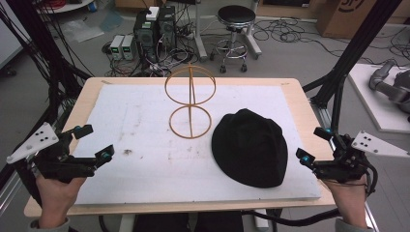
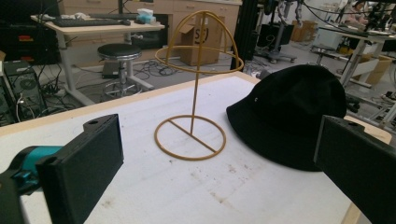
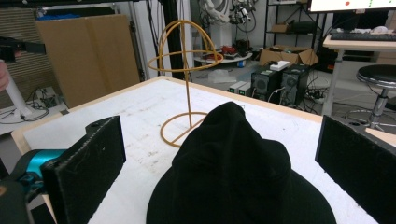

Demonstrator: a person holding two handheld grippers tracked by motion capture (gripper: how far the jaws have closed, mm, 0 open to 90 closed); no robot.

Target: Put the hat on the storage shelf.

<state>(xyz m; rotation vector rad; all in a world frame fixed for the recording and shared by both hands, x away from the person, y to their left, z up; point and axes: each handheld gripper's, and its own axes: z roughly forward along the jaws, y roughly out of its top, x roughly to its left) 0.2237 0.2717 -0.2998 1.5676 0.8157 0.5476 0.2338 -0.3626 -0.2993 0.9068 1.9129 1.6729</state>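
Note:
A black bucket hat [image 1: 250, 147] lies on the white mat right of centre; it also shows in the left gripper view [image 2: 289, 114] and close up in the right gripper view [image 3: 233, 177]. A gold wire hat stand [image 1: 190, 101] stands upright behind it, mid-table, with a round base and a domed top [image 2: 198, 51] [image 3: 186, 46]. My left gripper [image 1: 94, 142] hovers open at the table's left edge, nothing between its jaws [image 2: 219, 168]. My right gripper [image 1: 314, 145] is open at the right edge, aimed at the hat [image 3: 219, 163] and apart from it.
The white foam mat [image 1: 145, 159] covers most of the wooden table [image 1: 87, 92]. Beyond the far edge stand a black stool [image 1: 235, 29], computer towers [image 1: 154, 29] and loose cables on the floor. Black frame posts [image 1: 338, 92] rise at both sides.

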